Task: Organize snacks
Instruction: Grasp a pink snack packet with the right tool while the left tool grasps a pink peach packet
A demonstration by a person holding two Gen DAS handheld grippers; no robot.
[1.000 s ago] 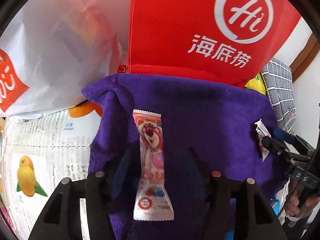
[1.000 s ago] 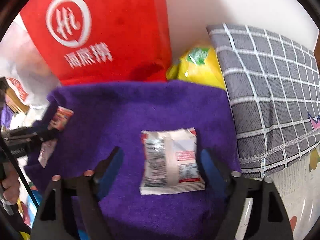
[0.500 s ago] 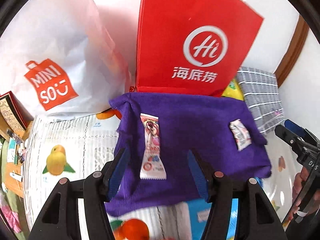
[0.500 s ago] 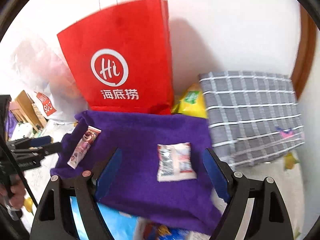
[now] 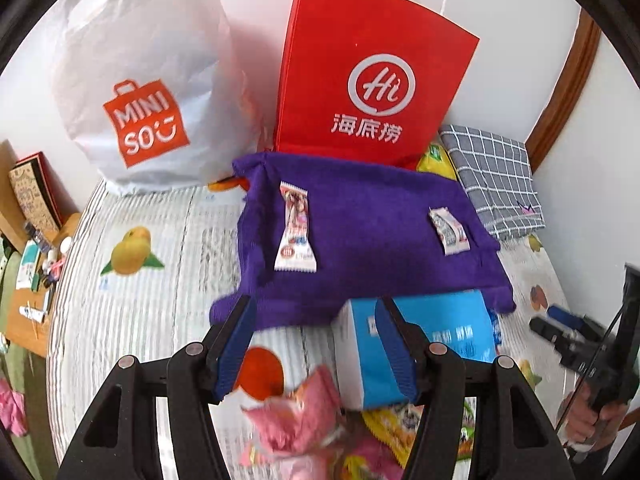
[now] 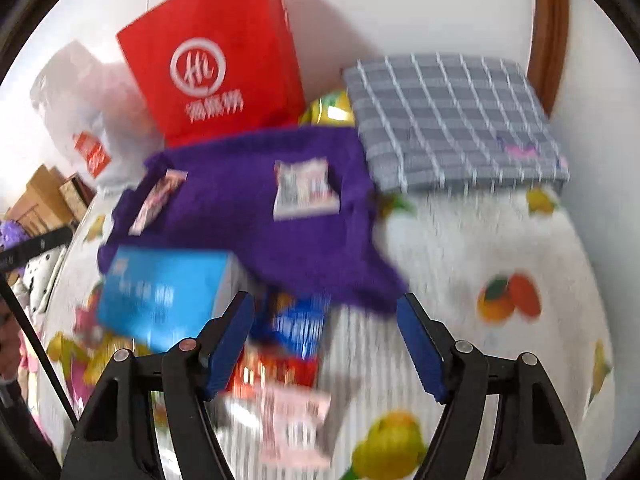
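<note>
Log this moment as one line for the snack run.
left tongs: open, empty | right tongs: closing, empty | purple towel: long snack packet, small sachet | next: snack pile

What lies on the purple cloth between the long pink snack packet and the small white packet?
Nothing: in the left wrist view, the purple cloth is bare between the long pink snack packet and the small white packet.

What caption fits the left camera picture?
Two snack packets on a purple cloth, left gripper empty above.
</note>
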